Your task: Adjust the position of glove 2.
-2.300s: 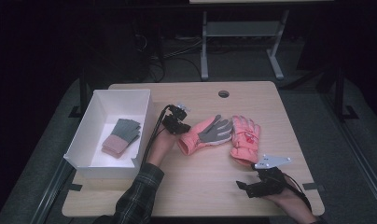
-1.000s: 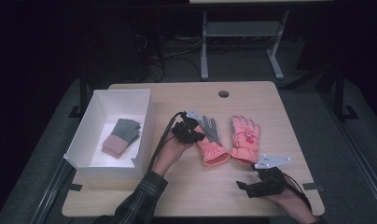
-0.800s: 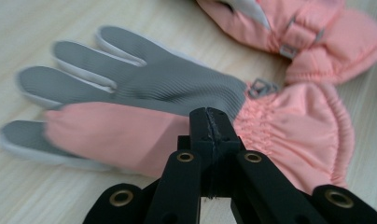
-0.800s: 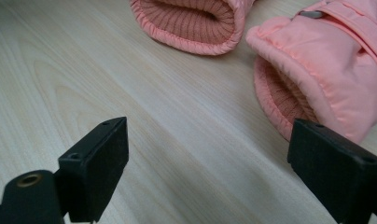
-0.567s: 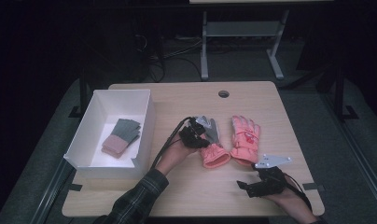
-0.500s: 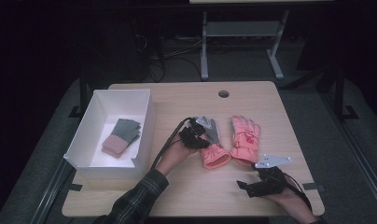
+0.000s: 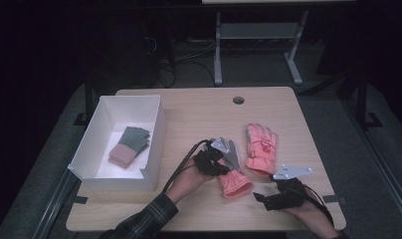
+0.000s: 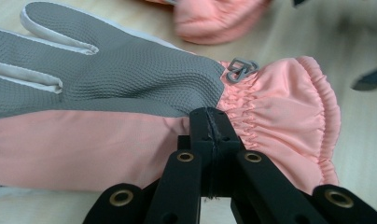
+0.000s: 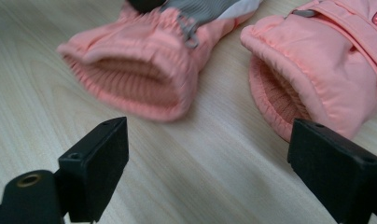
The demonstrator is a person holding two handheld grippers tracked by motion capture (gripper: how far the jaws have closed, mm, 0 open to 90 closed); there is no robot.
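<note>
A pink glove with a grey palm (image 7: 233, 172) lies palm up at the table's middle front, cuff toward me. My left gripper (image 7: 212, 162) is shut on its pink edge near the wrist; in the left gripper view the jaws (image 8: 210, 127) meet tight on the glove's fabric (image 8: 107, 84). A second pink glove (image 7: 261, 146) lies back up just to the right, apart from the first. My right gripper (image 7: 261, 200) rests near the front edge, open, pointing at both cuffs. In the right gripper view the first cuff (image 9: 140, 65) and the second cuff (image 9: 317, 60) lie beyond its gap (image 9: 207, 154).
A white box (image 7: 102, 124) stands at the table's left with a grey and pink glove (image 7: 129, 147) inside. A round cable hole (image 7: 238, 100) is at the back of the wooden table (image 7: 189, 109). Metal desk legs and cables stand on the dark floor behind.
My left gripper has dragged the grey-palmed glove rightward and toward the front edge, turning it to lie beside the other pink glove. The right gripper has stayed put.
</note>
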